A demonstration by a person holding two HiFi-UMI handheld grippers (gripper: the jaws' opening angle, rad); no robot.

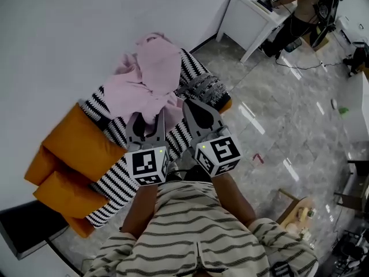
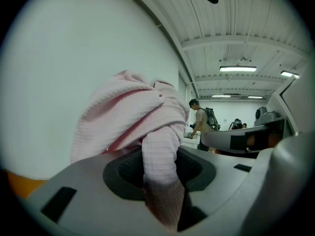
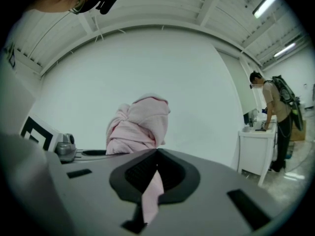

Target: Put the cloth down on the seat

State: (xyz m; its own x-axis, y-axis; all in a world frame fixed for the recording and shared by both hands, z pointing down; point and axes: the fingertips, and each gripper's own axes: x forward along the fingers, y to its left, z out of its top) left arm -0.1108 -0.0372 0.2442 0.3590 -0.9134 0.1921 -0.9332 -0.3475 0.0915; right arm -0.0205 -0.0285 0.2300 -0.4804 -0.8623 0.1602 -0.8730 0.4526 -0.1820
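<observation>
A pink cloth (image 1: 149, 78) is bunched over the black-and-white striped seat (image 1: 118, 183) against the white wall. My left gripper (image 1: 145, 122) is shut on a thick fold of the cloth (image 2: 147, 122), which runs down between its jaws. My right gripper (image 1: 194, 108) is shut on a thin strip of the same cloth (image 3: 153, 193); the rest of the cloth (image 3: 140, 119) piles up to its left. Both grippers sit side by side at the cloth's near edge. Whether the cloth's underside rests on the seat is hidden.
Orange cushions (image 1: 75, 152) lie on the left of the seat. A white desk (image 1: 249, 11) with a person (image 1: 301, 4) at it stands at the far right, across a marble floor (image 1: 288, 114). A wooden item (image 1: 297, 211) sits lower right, a dark panel (image 1: 29, 228) lower left.
</observation>
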